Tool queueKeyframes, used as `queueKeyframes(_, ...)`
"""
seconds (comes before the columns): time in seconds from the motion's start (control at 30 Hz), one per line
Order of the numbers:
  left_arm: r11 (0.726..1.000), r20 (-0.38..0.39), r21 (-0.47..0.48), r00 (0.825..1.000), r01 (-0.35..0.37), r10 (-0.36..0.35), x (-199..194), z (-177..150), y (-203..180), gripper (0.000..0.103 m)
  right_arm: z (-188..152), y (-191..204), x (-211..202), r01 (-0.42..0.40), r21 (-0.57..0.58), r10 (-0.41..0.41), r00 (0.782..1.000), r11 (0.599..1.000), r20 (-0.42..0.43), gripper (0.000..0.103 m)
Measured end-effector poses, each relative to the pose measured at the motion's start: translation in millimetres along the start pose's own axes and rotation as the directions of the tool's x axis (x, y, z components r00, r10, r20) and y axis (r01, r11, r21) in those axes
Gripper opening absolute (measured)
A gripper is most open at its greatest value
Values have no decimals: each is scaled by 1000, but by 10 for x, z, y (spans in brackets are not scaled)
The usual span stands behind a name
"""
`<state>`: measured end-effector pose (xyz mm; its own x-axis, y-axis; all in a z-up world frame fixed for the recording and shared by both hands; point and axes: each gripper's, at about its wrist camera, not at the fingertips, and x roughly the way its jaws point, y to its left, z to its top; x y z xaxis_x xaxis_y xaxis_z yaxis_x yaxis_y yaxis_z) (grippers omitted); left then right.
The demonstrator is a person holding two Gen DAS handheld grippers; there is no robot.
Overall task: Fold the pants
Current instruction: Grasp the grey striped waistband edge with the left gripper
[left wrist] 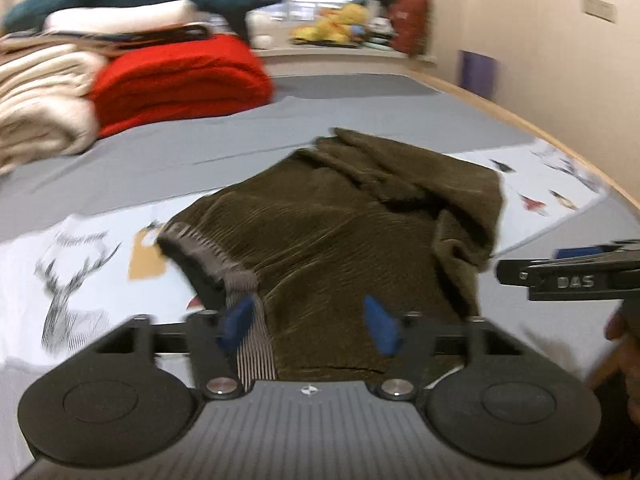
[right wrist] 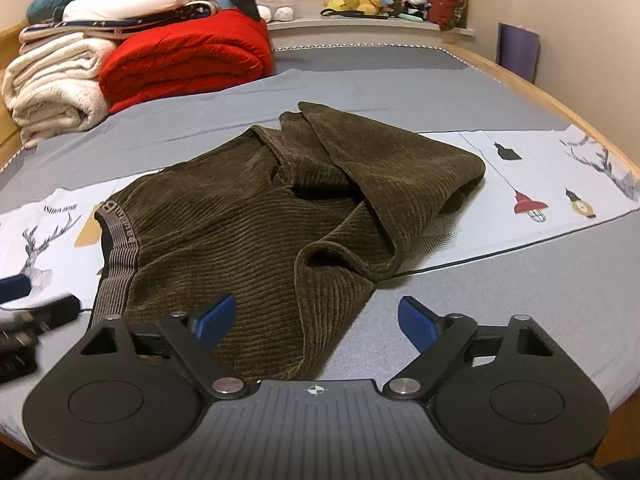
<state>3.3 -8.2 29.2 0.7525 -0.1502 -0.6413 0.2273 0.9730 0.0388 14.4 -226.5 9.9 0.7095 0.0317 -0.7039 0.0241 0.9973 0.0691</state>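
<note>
The pants, dark olive corduroy, lie in a loose heap on the bed, across the printed white band of the sheet toward the bed's near edge. The grey ribbed waistband faces the near left; the legs are bunched and thrown over each other toward the far right, with deep creases and no clean fold line. Judging by that, folding has barely begun: the legs need spreading and laying one on the other before any fold.

The left gripper sits low over the waistband end, one blue pad beside the ribbing, the other over the corduroy; its jaws are partly apart and do not clearly pinch cloth. The right gripper is spread wide above the near hem, empty.

A red blanket and cream blankets are stacked at the far left corner.
</note>
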Motion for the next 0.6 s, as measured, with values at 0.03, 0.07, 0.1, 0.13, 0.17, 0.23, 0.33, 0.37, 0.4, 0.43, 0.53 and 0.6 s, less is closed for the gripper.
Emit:
queueKeyframes(0.03, 999, 7, 40, 1000, 2, -2, -16, 59, 17, 47, 6, -14, -7, -1, 7, 1, 1000, 1000, 4, 79)
queueKeyframes(0.07, 996, 17, 94, 1000, 7, -8, -27, 118, 34, 41, 14, -30, -20, -2, 15, 2, 1000, 1000, 12, 77)
queueKeyframes(0.1, 991, 25, 135, 1000, 14, -18, -29, 148, 49, 38, 19, -41, -32, -3, 20, 3, 1000, 1000, 19, 72)
queueKeyframes(0.13, 984, 36, 174, 999, 26, -32, -19, 164, 80, 37, 24, -54, -42, -3, 24, 3, 1000, 1000, 26, 67)
queueKeyframes(0.17, 980, 46, 196, 998, 32, -42, 6, 149, 116, 37, 27, -65, -49, -4, 28, 3, 999, 1000, 33, 63)
queueKeyframes(0.23, 977, 60, 211, 997, 36, -49, 115, 72, 227, 37, 36, -91, -61, -18, 42, 16, 999, 999, 46, 51)
queueKeyframes(0.33, 993, -96, 122, 995, -7, 18, 528, 35, 520, 37, 50, -107, -105, -34, 52, 30, 996, 998, 88, 50)
queueKeyframes(0.37, 1000, -136, 6, 991, -19, 20, 634, 78, 721, 37, 50, -106, -124, -34, 50, 28, 994, 998, 109, 50)
queueKeyframes(0.4, 993, -157, -119, 987, -9, -10, 701, 112, 926, 37, 50, -105, -140, -29, 49, 23, 991, 998, 129, 50)
queueKeyframes(0.43, 974, -171, -225, 984, 6, -46, 756, 129, 1111, 36, 53, -107, -146, -17, 47, 10, 989, 999, 145, 50)
queueKeyframes(0.53, 914, -224, -405, 967, 22, -123, 953, 110, 1499, 39, 81, -136, -141, 23, 56, -32, 985, 998, 171, 51)
queueKeyframes(0.6, 865, -261, -502, 948, 29, -183, 1099, 50, 1646, 45, 98, -178, -122, 21, 85, -35, 985, 996, 166, 51)
